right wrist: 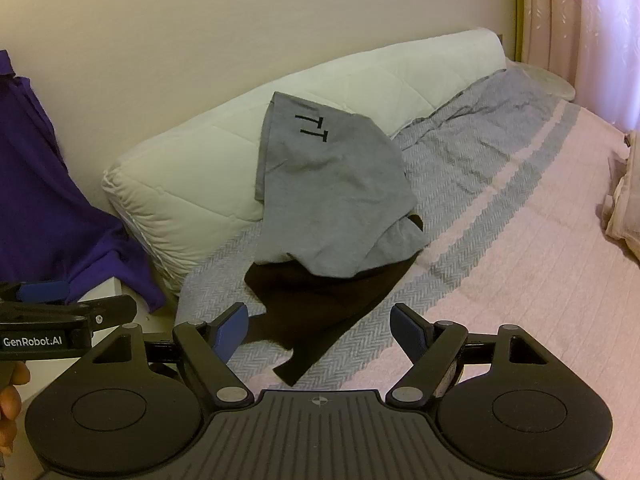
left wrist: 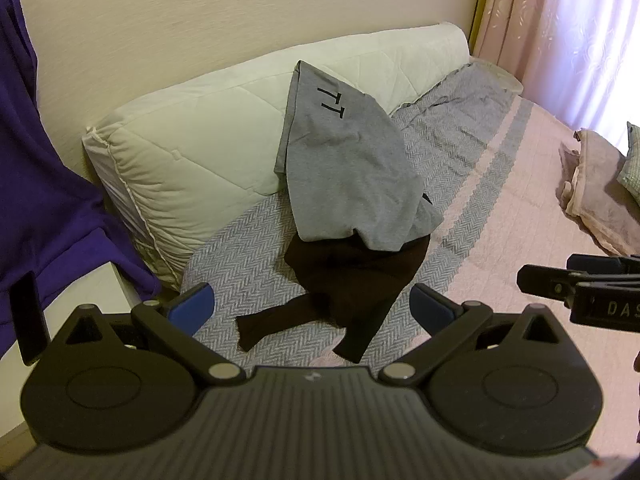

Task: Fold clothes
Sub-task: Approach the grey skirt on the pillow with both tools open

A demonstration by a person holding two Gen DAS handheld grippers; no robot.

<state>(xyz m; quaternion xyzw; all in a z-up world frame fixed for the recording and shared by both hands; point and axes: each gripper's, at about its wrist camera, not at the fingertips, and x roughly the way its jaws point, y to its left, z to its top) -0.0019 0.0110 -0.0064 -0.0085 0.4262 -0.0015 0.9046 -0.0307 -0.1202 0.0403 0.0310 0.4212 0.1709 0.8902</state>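
A grey T-shirt (left wrist: pixel 348 168) (right wrist: pixel 332 200) with black letters lies crumpled, half on the white quilted pillow (left wrist: pixel 192 152) (right wrist: pixel 192 176) and half on the bed. Under its near edge a black garment (left wrist: pixel 352 284) (right wrist: pixel 316 304) spreads toward me, one sleeve pointing left. My left gripper (left wrist: pixel 312 304) hovers open just short of the black garment, nothing between its blue pads. My right gripper (right wrist: pixel 320 328) is open too, over the black garment's near corner. Each gripper shows at the edge of the other's view: the right gripper (left wrist: pixel 580 292) and the left gripper (right wrist: pixel 60 316).
The bed carries a pink bedspread (left wrist: pixel 520 240) (right wrist: pixel 520 260) with a grey herringbone band. A purple garment (left wrist: pixel 48 200) (right wrist: pixel 44 200) hangs at the left over a white ledge (left wrist: pixel 100 292). Folded pinkish cloth (left wrist: pixel 600 200) lies at the right. Pink curtains (left wrist: pixel 560 20) hang behind.
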